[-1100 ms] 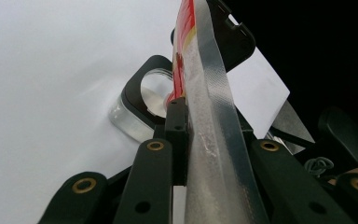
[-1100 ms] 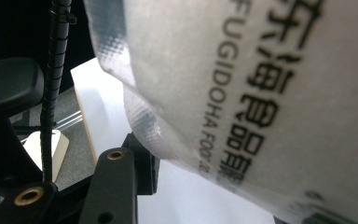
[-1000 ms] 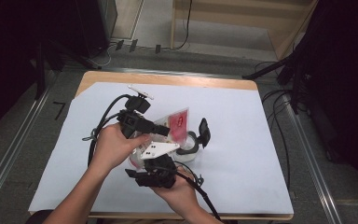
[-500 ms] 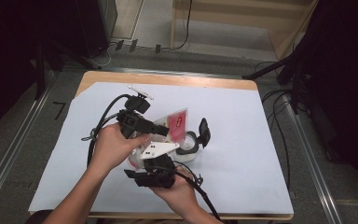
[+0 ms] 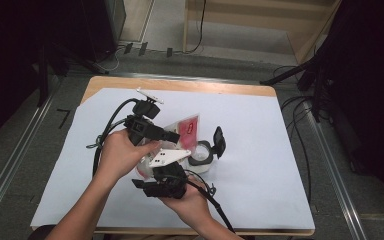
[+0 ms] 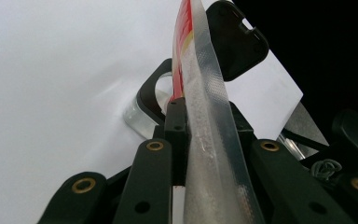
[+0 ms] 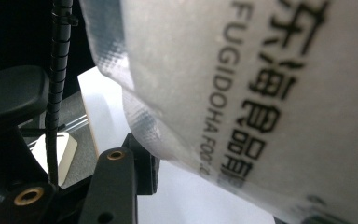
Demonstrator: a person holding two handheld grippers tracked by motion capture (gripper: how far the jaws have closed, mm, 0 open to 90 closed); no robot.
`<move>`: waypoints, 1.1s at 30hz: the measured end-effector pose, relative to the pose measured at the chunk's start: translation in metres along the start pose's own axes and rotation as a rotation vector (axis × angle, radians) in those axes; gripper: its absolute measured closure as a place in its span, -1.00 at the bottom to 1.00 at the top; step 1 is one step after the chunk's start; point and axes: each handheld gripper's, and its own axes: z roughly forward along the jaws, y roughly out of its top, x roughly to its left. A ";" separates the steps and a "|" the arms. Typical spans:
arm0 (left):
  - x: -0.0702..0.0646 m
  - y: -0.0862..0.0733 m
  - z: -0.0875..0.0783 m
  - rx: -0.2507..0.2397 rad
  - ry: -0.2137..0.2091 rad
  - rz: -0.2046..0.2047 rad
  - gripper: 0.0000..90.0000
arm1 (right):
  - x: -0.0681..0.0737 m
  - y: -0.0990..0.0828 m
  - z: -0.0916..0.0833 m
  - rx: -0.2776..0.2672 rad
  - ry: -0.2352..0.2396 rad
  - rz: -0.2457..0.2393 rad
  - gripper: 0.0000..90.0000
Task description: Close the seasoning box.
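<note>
my right tongs (image 5: 166, 176) sit nearest me, low over the worktop (image 5: 260, 165), and they grip the bottom end of the pouch (image 5: 186, 129); in the right gripper view the pouch's white printed face presses close against the one jaw i can see. the left tongs (image 5: 172, 135) are clamped on the pouch's side seam, jaws tight on the flat edge in the left gripper view. so the pouch hangs tilted between both tools, above the sheet, just over the jar (image 5: 200, 154).

i reckon the main risk is the seam sliding out: the film looks slick and glossy, and the sealed strip is thin with only a fine embossed grain for purchase. if i pull the two ends apart unevenly, the film could tear at the seam or spill away from the jar mouth. tipping too far could also knock the jar, which looks light and stands free.

the pouch is flat, flexible plastic, translucent at the edges, red and white on the faces. the jar is clear, squat and round with a black collar, its black hinged lid (image 5: 219, 142) standing open beyond it. the worktop is covered by a smooth white sheet, wood showing at the far edge.
</note>
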 end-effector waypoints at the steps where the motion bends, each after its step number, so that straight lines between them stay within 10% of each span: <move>1: 0.000 0.000 0.000 -0.003 -0.001 -0.004 0.71 | 0.000 0.000 0.000 0.001 -0.002 0.002 0.26; 33: 0.001 0.001 -0.002 0.000 0.010 0.015 0.72 | -0.001 0.003 0.002 0.000 0.002 0.004 0.26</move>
